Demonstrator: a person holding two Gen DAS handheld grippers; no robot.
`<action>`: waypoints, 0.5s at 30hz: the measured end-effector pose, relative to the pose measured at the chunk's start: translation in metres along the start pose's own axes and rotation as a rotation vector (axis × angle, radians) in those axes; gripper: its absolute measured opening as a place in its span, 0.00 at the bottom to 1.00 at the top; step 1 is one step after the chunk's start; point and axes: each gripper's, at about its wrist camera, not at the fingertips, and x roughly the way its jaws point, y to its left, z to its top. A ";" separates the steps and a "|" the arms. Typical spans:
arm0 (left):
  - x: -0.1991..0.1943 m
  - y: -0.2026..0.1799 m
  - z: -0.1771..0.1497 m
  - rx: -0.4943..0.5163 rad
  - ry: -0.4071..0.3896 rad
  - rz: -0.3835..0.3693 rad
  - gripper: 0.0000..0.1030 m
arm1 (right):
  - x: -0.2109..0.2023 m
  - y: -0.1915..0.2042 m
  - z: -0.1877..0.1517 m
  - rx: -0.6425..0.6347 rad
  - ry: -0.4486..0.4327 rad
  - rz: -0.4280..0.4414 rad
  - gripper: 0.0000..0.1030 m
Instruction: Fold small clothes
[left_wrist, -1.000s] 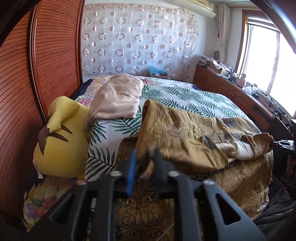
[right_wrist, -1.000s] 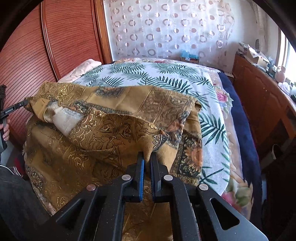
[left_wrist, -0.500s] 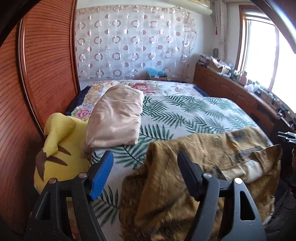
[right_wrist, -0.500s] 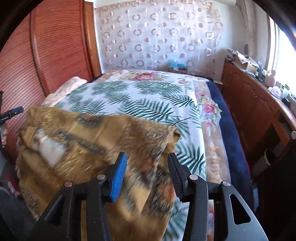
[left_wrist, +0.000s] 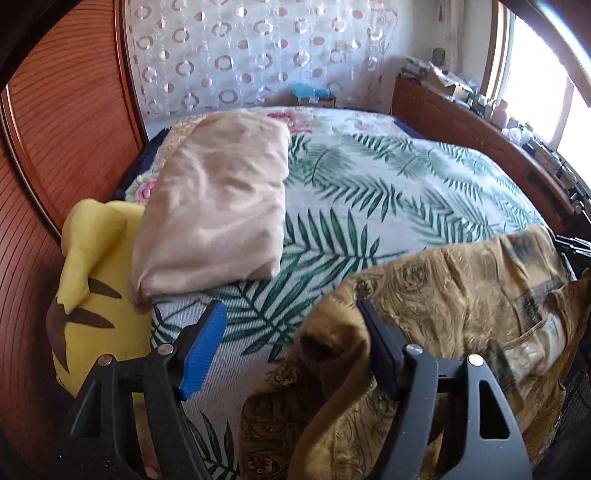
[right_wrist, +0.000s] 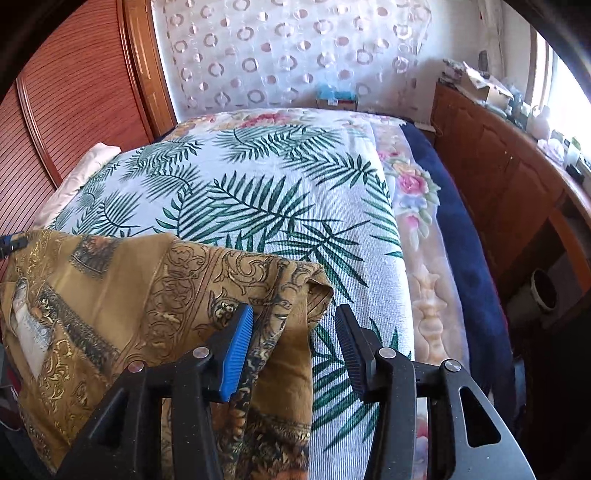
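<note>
A gold-brown patterned garment (left_wrist: 454, 295) lies folded over across the near edge of the bed, on the palm-leaf cover (left_wrist: 369, 192). It also shows in the right wrist view (right_wrist: 122, 295). My left gripper (left_wrist: 291, 343) is open above its left end; a fold of cloth rests against the right finger (left_wrist: 376, 347). My right gripper (right_wrist: 293, 343) is open above its right end, the cloth edge lying between the jaws, not gripped.
A folded beige blanket (left_wrist: 218, 206) and a yellow plush toy (left_wrist: 88, 295) lie at the bed's left side by the wooden wardrobe (left_wrist: 55, 129). A wooden cabinet (right_wrist: 509, 192) runs along the right side. The bedcover (right_wrist: 266, 184) stretches back to a curtain.
Both grippers were shut on the garment's corners one second ago. They opened and let go; the garment dropped onto the bed, and both grippers pulled back slightly.
</note>
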 end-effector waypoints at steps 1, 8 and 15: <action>0.002 0.001 -0.003 -0.003 0.012 -0.003 0.70 | 0.002 0.001 0.001 -0.002 0.007 0.000 0.48; 0.011 0.006 -0.015 -0.034 0.036 -0.033 0.70 | 0.002 0.000 0.003 0.003 0.007 -0.011 0.55; 0.014 0.009 -0.014 -0.048 0.035 -0.051 0.71 | 0.007 -0.006 0.005 0.003 0.015 -0.017 0.60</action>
